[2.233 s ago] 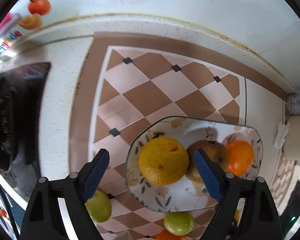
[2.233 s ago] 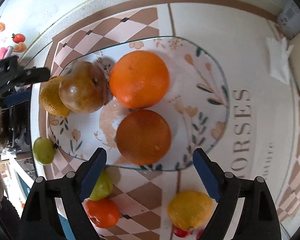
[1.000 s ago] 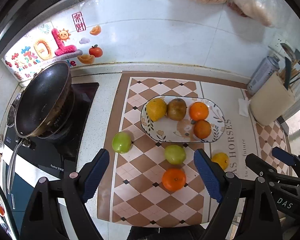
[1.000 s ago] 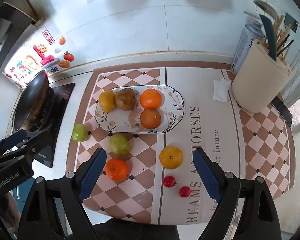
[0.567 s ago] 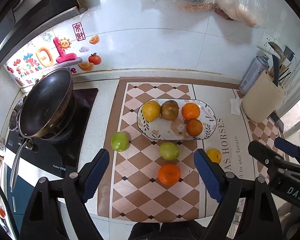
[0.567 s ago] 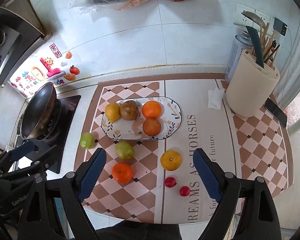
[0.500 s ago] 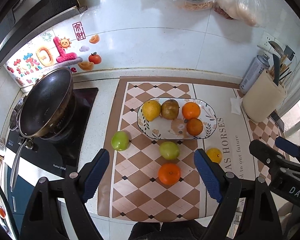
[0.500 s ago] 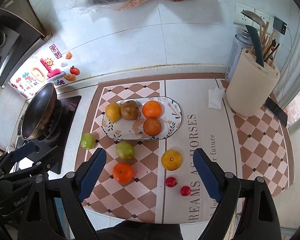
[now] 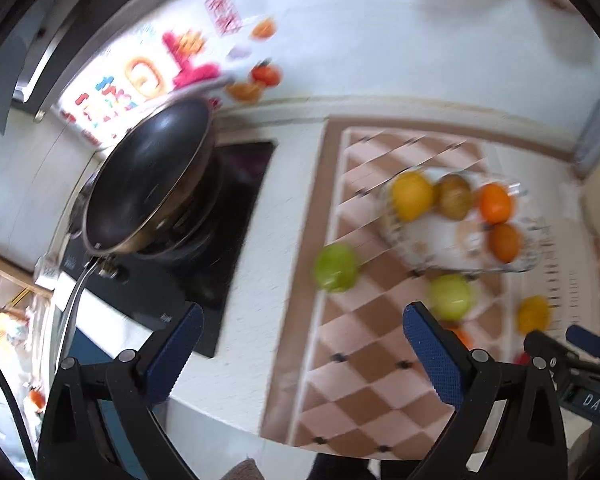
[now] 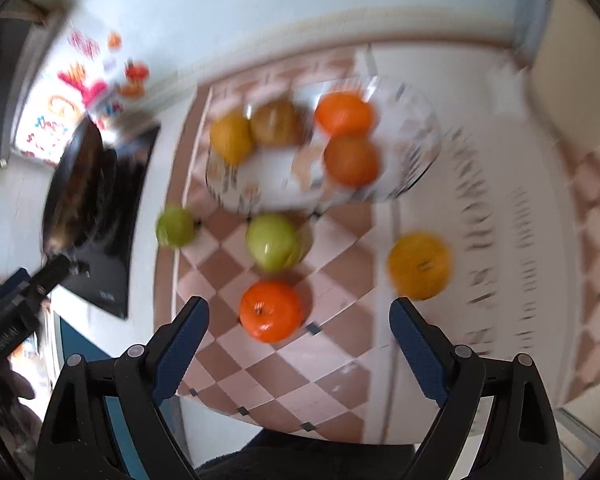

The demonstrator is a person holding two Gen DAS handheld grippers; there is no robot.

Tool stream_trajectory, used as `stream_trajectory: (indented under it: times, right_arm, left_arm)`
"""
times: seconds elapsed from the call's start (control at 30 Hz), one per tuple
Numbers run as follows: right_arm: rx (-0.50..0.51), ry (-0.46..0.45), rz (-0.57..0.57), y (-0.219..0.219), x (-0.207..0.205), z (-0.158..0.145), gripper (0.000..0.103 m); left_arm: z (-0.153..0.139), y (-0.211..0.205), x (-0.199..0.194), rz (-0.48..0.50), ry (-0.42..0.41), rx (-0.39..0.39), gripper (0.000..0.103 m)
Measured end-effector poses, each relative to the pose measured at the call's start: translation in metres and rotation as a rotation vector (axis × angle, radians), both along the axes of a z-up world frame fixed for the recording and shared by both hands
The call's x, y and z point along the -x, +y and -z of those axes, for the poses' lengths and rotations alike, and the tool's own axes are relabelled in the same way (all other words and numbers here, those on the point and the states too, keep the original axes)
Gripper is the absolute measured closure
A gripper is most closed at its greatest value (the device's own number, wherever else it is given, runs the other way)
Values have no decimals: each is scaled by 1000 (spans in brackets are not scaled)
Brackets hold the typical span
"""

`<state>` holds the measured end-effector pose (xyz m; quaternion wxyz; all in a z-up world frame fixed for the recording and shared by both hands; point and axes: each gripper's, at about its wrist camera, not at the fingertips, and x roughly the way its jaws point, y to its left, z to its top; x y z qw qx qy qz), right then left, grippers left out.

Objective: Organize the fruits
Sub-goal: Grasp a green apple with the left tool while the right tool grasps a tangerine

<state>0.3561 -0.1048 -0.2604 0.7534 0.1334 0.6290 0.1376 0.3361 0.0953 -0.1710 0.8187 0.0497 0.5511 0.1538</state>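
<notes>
You've got a floral plate (image 10: 416, 160) holding a yellow citrus (image 10: 231, 139), a brown fruit (image 10: 276, 122) and two oranges (image 10: 343, 114). Loose in front on the checked mat: two green apples (image 10: 272, 242), one orange (image 10: 270, 310), one yellow citrus (image 10: 418, 265).

Legible text, as I read it: "DAS" on a white label on the right claw (image 9: 572, 350), seen from the left wrist view. Mat lettering and wall stickers (image 9: 148, 76): too blurred for me to read.
</notes>
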Motion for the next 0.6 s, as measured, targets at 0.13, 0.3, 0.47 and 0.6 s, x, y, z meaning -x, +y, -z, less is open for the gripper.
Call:
stream_trajectory:
  times: [0.13,0.3,0.47,0.6]
  right_arm:
    - [7,96,-69,38,-7,54,9]
    - [50,146,-152,79,-7,96,12]
    - [112,132,-200,98,-4,109,32]
    - [130,130,-201,91,-2,110,37]
  left_arm:
    - [30,27,-6,-61,74,-33,1]
    - [64,51,-19,-112,173,-22,1]
    - [92,65,-45,-157,245,138,1]
    - [113,61,-72,-148,290,203,1]
